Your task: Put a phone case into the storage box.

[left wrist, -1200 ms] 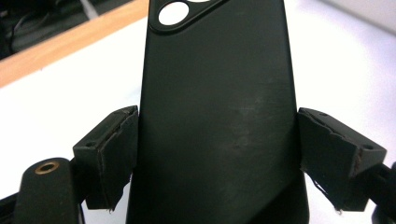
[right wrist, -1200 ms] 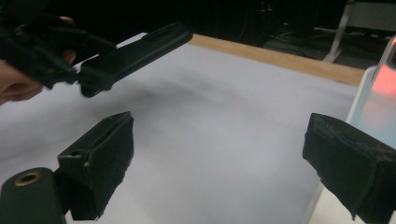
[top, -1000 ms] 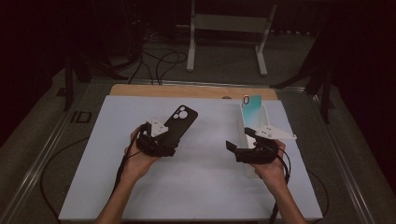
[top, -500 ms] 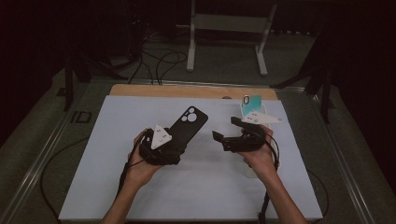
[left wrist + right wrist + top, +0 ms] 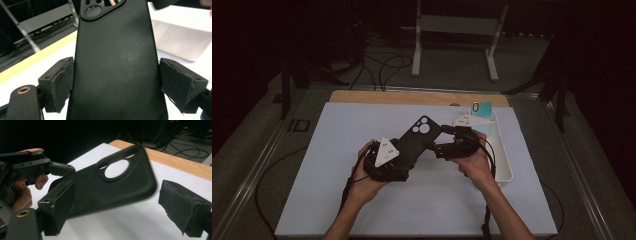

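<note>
**Closing in on the case from both sides**

Both of my hands are drawing together over the middle of the desk [image 5: 337,200]; a second ago they were well apart, with my right hand-held gripper [image 5: 443,146] over by the white tray [image 5: 504,172] and my left hand-held gripper [image 5: 404,162] farther to the left. Now the right one is arriving at the side of the black phone case [image 5: 417,140], and its jaws have just been narrowing, with the case's camera end entering the gap between them.

My left hand-held gripper is clamping the case's lower half, its pads [image 5: 62,82] pressing on the two long edges, and is holding the case up off the desk with the camera cut-out pointing away from me. My right hand-held gripper [image 5: 115,212] is standing apart: one pad [image 5: 60,202] is sitting just beside the case [image 5: 105,192], and the other is well clear of it.

I am judging the risk to be a twist. The case looks thin and flexible, so if my right jaws are closing off-centre, they could bend it or lever it out of the left grip, dropping it onto the desk.

Farther off, a teal phone [image 5: 484,107] is lying at the tray's far end.
</note>
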